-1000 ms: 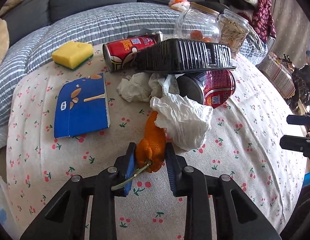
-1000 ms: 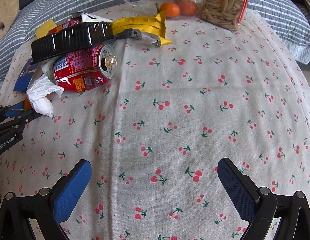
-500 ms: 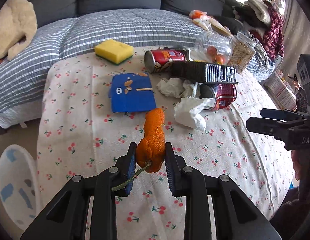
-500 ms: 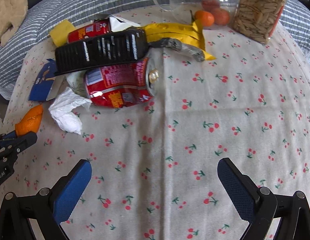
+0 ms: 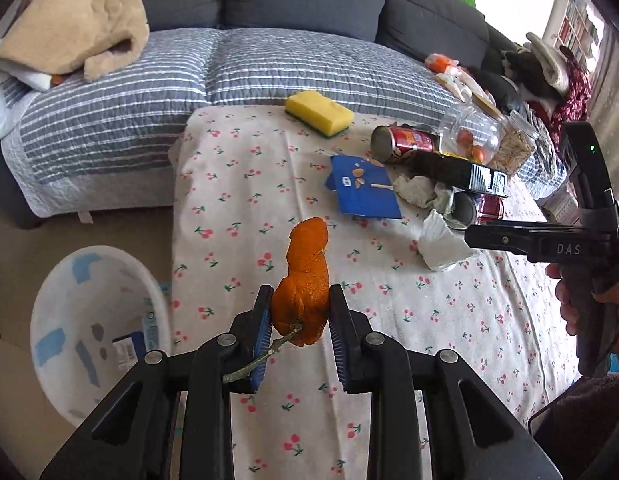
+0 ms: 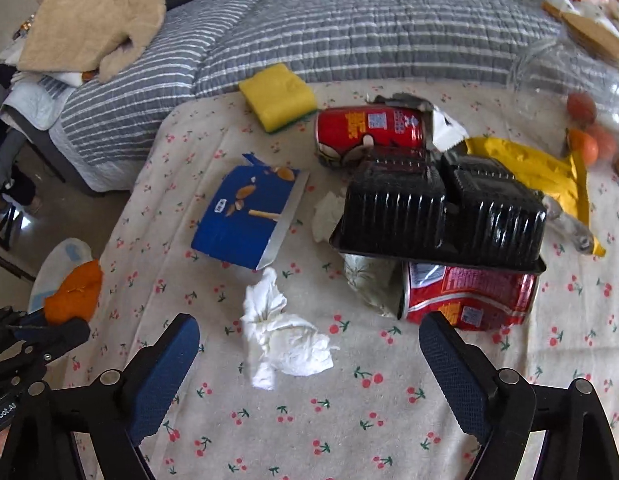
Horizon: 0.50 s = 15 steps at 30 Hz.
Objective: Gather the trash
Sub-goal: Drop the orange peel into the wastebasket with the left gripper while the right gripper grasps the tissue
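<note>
Orange peel held over the worktop [image 5: 237, 184], a white bin [image 5: 89, 320] waiting on the floor to its left.

The left hand-held gripper [image 5: 299, 320] pinches the peel [image 5: 307, 276]; a clean drop means centring it above the bin's mouth before letting go. The right hand-held gripper [image 6: 309, 360] hangs spread wide, holding nothing, over a crumpled tissue [image 6: 285, 344]. Trash left, by size: one black tray [image 6: 441, 212], one blue box [image 6: 249, 216], two red cans [image 6: 369, 128], at least two tissues.

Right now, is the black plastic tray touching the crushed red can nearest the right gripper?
Touching. The right wrist view shows the black plastic tray lying upside down, its rim resting directly on the crushed red can with no gap.
</note>
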{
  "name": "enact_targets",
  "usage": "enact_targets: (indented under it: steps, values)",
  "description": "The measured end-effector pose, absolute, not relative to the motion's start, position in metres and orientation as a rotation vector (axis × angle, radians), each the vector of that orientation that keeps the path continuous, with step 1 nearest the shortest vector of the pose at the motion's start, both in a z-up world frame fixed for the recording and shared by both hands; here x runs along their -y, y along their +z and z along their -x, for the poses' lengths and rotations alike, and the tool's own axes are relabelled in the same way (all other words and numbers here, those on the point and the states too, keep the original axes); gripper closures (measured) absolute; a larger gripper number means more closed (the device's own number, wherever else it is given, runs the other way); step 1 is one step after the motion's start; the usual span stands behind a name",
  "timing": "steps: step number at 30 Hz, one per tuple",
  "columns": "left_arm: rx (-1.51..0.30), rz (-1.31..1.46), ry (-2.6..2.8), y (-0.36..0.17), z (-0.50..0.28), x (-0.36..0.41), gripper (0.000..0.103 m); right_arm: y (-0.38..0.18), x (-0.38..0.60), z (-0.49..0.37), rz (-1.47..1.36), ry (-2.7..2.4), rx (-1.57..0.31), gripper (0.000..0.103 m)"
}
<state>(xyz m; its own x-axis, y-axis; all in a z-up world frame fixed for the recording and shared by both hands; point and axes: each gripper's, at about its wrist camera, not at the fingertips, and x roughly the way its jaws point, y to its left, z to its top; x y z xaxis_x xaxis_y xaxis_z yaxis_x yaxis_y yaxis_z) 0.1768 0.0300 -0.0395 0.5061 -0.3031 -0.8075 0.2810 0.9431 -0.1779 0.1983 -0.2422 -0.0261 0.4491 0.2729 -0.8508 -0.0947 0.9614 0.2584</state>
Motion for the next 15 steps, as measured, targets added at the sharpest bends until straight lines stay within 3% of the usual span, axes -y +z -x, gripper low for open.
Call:
enact_targets:
  steps: [5,15]
  values:
    - [-0.995,0.041,-0.326,-0.044,-0.177,-0.052,0.074,-0.05,0.234,-0.204,-0.194,0.198,-1.175,0.01]
    - [-0.993,0.044,-0.323,-0.043,-0.172,-0.062,0.074,-0.069,0.259,-0.206,-0.377,0.146,-1.221,0.024]
